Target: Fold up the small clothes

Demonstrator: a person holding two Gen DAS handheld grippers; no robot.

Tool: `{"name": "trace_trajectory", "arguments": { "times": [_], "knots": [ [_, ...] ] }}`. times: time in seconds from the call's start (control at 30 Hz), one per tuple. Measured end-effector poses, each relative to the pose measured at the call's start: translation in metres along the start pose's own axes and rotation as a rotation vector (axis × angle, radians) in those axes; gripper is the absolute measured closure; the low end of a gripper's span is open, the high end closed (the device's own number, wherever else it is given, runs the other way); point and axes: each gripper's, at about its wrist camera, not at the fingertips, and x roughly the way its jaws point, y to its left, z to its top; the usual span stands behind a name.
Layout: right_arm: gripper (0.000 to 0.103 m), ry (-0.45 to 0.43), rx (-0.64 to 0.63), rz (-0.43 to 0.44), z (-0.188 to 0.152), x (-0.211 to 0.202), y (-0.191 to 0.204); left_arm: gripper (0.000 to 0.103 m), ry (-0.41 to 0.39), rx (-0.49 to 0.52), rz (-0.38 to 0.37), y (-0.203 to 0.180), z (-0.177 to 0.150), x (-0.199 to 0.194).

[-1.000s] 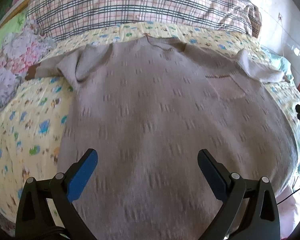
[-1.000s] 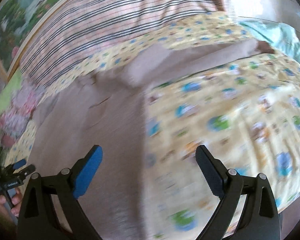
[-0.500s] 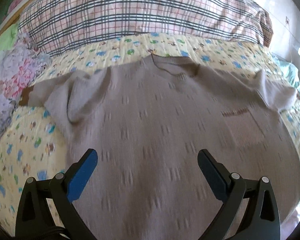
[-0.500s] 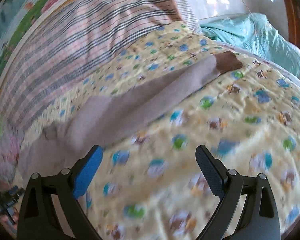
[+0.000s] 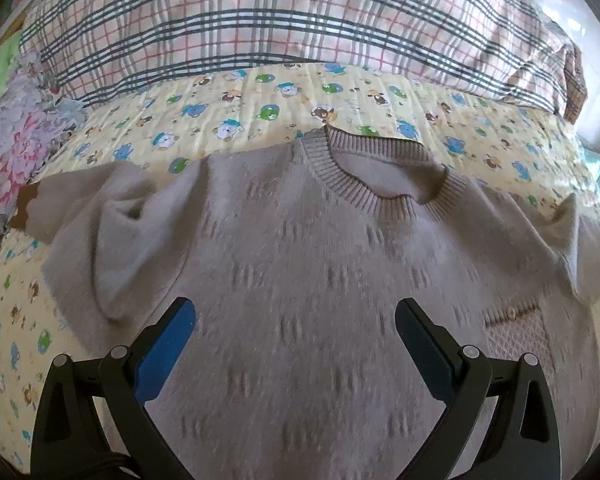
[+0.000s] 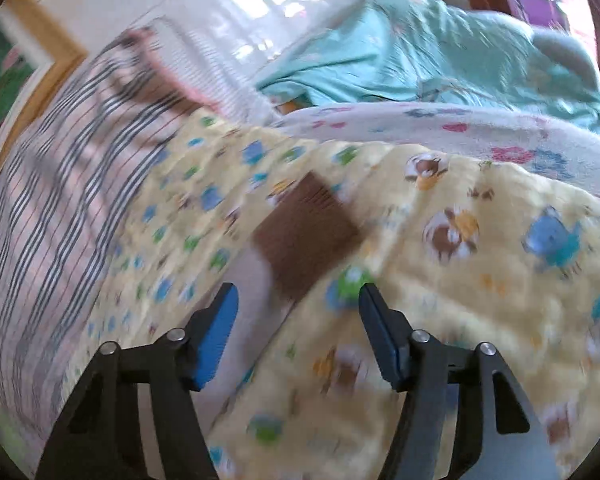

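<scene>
Your right gripper point(image 6: 296, 300), jaws just narrowed yet empty, lines up on the brown cuff point(image 6: 306, 236) at twelve o'clock to fold the sleeve in, while your left gripper point(image 5: 294, 320) hovers wide over the sweater point(image 5: 300, 280) on the bed point(image 5: 260, 116).

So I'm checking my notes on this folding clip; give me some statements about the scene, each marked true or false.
1. The sweater lies front up on the cartoon-print sheet. True.
2. The left claw is shut on the collar. False: it hangs open above the chest.
3. The right claw points at the brown cuff. True.
4. The sweater is already folded in half. False: it lies spread out.
5. A plaid pillow lies beyond the collar. True.
</scene>
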Motion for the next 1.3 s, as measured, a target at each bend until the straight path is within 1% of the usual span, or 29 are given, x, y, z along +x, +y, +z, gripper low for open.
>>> {"name": "trace_trajectory", "arguments": {
  "times": [0.03,0.1,0.17,0.2,0.23,0.3,0.4,0.5,0.53,0.57,0.6,0.63,0.7,0.73,0.77,0.8,0.83,0.9,0.97,1.0,1.07,1.13,1.2,1.23,1.27,1.3],
  "knots": [
    [0.045,0.006,0.022,-0.004,0.006,0.009,-0.002,0.003,0.008,0.002,0.002,-0.003,0.001,0.005],
    [0.048,0.007,0.019,-0.007,0.013,0.02,-0.001,0.003,0.018,0.006,0.002,-0.006,0.002,0.013],
    [0.065,-0.004,0.01,-0.008,0.018,0.023,0.002,0.003,0.038,0.018,0.011,-0.01,0.0,0.023],
    [0.09,0.0,0.001,0.001,0.02,0.024,0.004,0.003,0.041,0.019,0.01,-0.01,0.0,0.025],
    [0.094,0.015,0.002,0.026,0.02,0.024,0.006,0.003,0.053,0.018,0.005,-0.011,-0.001,0.03],
    [0.095,0.007,-0.005,0.085,0.014,0.015,0.014,0.003,0.068,0.007,-0.01,-0.008,-0.005,0.032],
    [0.095,-0.003,-0.087,0.209,-0.005,-0.011,0.049,0.003,0.07,-0.016,-0.041,-0.003,-0.009,0.027],
    [0.095,0.03,-0.176,0.347,-0.034,-0.036,0.095,0.003,0.064,-0.024,-0.058,0.003,-0.016,0.018],
    [0.095,0.062,-0.21,0.416,-0.051,-0.045,0.12,0.003,0.063,-0.026,-0.062,0.005,-0.018,0.015],
    [0.095,0.081,-0.23,0.447,-0.061,-0.048,0.133,0.003,0.063,-0.032,-0.07,0.008,-0.021,0.011],
    [0.095,0.121,-0.27,0.508,-0.083,-0.055,0.16,0.003,0.059,-0.038,-0.077,0.011,-0.023,0.007],
    [0.095,0.142,-0.289,0.542,-0.094,-0.057,0.173,0.003,0.054,-0.045,-0.085,0.014,-0.025,0.003],
    [0.095,0.234,-0.337,0.651,-0.137,-0.061,0.217,0.003,0.045,-0.057,-0.099,0.021,-0.03,-0.006],
    [0.095,0.266,-0.351,0.679,-0.151,-0.061,0.23,0.003,0.042,-0.062,-0.107,0.025,-0.033,-0.01],
    [0.095,0.314,-0.372,0.716,-0.174,-0.059,0.25,0.003,0.04,-0.067,-0.112,0.029,-0.035,-0.014],
    [0.095,0.35,-0.387,0.738,-0.193,-0.058,0.265,0.003,0.038,-0.072,-0.117,0.034,-0.038,-0.017],
    [0.095,0.394,-0.412,0.761,-0.219,-0.056,0.285,0.003,0.037,-0.076,-0.12,0.037,-0.041,-0.021],
    [0.095,0.456,-0.422,0.796,-0.252,-0.051,0.306,0.003,0.032,-0.091,-0.13,0.047,-0.047,-0.028],
    [0.095,0.54,-0.419,0.829,-0.294,-0.041,0.329,0.003,0.031,-0.108,-0.14,0.057,-0.053,-0.034],
    [0.095,0.561,-0.423,0.834,-0.305,-0.038,0.336,0.003,0.031,-0.118,-0.149,0.062,-0.057,-0.037],
    [0.095,0.623,-0.438,0.841,-0.34,-0.027,0.355,0.003,0.028,-0.131,-0.161,0.069,-0.062,-0.04],
    [0.095,0.666,-0.461,0.828,-0.367,-0.017,0.369,0.003,0.027,-0.138,-0.165,0.074,-0.066,-0.042],
    [0.095,0.708,-0.477,0.818,-0.387,-0.008,0.376,0.003,0.029,-0.147,-0.17,0.077,-0.069,-0.042],
    [0.091,0.733,-0.482,0.815,-0.397,-0.003,0.38,0.003,0.033,-0.153,-0.177,0.077,-0.069,-0.041],
    [0.091,0.768,-0.484,0.806,-0.409,0.003,0.382,0.003,0.038,-0.159,-0.186,0.077,-0.068,-0.039],
    [0.086,0.794,-0.485,0.79,-0.416,0.006,0.383,0.003,0.046,-0.164,-0.201,0.076,-0.067,-0.037]
  ]
}}
